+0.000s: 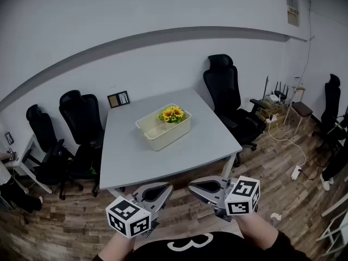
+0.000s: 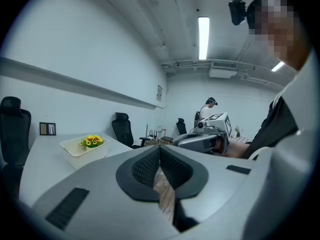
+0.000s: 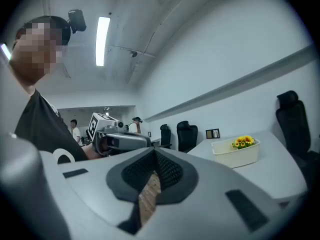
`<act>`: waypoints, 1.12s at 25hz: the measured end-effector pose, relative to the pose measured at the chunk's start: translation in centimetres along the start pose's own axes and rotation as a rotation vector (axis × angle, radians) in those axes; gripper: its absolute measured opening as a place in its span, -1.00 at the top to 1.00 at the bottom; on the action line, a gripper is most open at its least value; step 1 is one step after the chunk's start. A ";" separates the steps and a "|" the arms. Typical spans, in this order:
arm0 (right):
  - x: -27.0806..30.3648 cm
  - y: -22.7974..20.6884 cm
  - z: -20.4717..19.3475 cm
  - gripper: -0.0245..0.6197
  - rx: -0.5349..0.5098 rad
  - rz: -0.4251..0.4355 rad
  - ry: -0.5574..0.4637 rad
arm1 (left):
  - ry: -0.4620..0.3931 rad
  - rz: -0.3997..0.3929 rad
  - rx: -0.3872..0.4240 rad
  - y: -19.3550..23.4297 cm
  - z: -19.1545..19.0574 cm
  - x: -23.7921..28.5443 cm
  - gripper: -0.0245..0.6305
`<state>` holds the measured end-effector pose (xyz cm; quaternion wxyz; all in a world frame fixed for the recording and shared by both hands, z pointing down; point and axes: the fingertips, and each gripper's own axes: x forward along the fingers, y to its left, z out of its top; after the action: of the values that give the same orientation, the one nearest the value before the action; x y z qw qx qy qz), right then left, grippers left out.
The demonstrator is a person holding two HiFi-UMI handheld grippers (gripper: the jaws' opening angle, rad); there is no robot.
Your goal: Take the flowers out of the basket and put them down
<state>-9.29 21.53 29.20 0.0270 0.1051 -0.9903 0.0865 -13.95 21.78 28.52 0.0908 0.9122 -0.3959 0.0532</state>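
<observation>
A cream plastic basket (image 1: 163,128) stands on the grey table (image 1: 136,162), a bunch of yellow sunflowers (image 1: 173,114) in its far right corner. Both grippers hover near me, off the table's front edge and well short of the basket. The left gripper (image 1: 169,187) and the right gripper (image 1: 191,185) point toward each other, jaws pressed together and empty. In the left gripper view the shut jaws (image 2: 159,148) frame the basket (image 2: 80,153) and flowers (image 2: 92,141) at left. The right gripper view has its shut jaws (image 3: 154,152) in front, basket (image 3: 236,155) and flowers (image 3: 243,142) at right.
Black office chairs (image 1: 81,118) line the table's left side, and another (image 1: 228,99) stands at its right. A small picture frame (image 1: 118,98) sits at the table's back edge. A power strip (image 1: 297,172) and cables lie on the wooden floor at right. People stand far off.
</observation>
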 end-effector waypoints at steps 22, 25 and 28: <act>-5.9 -3.7 -0.4 0.90 0.051 0.008 -0.024 | -0.026 -0.054 -0.027 -3.4 0.3 6.1 0.89; -8.0 -4.8 -0.3 0.90 0.048 -0.001 -0.030 | -0.025 -0.054 -0.023 -4.6 0.4 8.2 0.88; -10.1 -5.8 -0.3 0.90 0.048 -0.002 -0.037 | -0.019 -0.048 0.001 -6.0 0.5 10.1 0.88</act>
<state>1.84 18.03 29.76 0.0061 0.1082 -0.9882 0.1085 -2.69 18.49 29.02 0.0877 0.9219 -0.3749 0.0426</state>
